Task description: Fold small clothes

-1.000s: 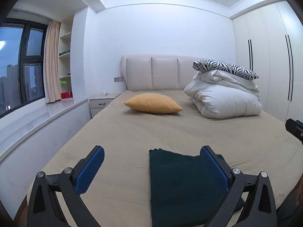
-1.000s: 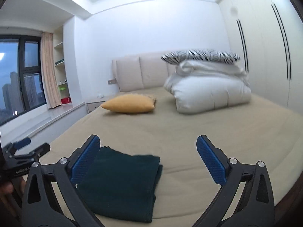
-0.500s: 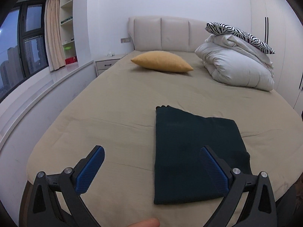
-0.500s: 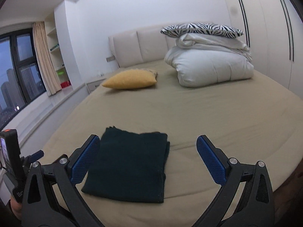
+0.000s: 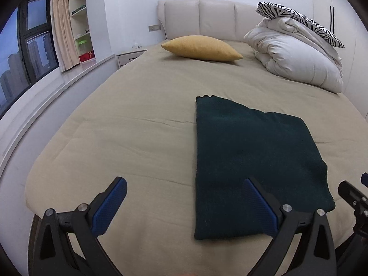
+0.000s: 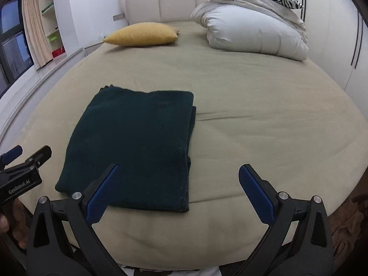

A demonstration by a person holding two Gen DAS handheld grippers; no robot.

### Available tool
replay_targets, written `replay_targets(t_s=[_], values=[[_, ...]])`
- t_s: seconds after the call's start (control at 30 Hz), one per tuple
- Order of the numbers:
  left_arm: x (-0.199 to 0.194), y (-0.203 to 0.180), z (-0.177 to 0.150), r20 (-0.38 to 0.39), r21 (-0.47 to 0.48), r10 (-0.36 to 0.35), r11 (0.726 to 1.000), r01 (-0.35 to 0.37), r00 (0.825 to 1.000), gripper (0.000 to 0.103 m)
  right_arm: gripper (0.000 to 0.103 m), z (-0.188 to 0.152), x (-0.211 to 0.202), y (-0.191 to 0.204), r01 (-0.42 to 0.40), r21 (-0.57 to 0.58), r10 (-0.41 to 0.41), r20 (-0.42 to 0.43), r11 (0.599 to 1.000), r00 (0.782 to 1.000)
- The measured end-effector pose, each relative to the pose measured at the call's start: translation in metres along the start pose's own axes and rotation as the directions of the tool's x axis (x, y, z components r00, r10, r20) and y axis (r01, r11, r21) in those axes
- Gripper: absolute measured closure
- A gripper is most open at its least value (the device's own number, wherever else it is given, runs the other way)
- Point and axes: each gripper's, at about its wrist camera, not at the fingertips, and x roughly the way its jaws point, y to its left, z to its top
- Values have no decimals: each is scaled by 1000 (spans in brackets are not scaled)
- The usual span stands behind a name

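Note:
A dark green garment [image 5: 255, 158] lies folded into a flat rectangle near the foot of the beige bed [image 5: 138, 119]; in the right wrist view the garment [image 6: 135, 147] shows stacked layers along its right edge. My left gripper [image 5: 185, 197] hangs open above the bed's near edge, its right finger over the garment's near left part. My right gripper [image 6: 177, 184] is open too, above the garment's near right corner, holding nothing. The left gripper [image 6: 20, 172] also shows at the left edge of the right wrist view, with a hand behind it.
A yellow pillow [image 5: 202, 48] lies near the headboard. A folded white duvet [image 5: 296, 62] with a zebra-print pillow [image 5: 299, 20] on top sits at the bed's far right. A window ledge [image 5: 46, 101] runs along the left, wardrobes [image 6: 345, 34] stand on the right.
Both grippers have risen and tilted down, so the whole folded garment now shows from above. Both stay open and the garment has not moved.

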Motion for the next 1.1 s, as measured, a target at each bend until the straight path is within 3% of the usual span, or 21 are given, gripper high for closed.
replay_targets(t_s=[0.17, 1.1], values=[[6, 0, -3, -16, 4, -15, 1000, 15, 1000, 0, 0, -11, 16, 11, 2, -22, -2, -36, 1000, 999], [6, 1, -4, -19, 2, -28, 1000, 28, 999, 0, 0, -3, 7, 19, -8, -10, 7, -37, 1000, 999]])
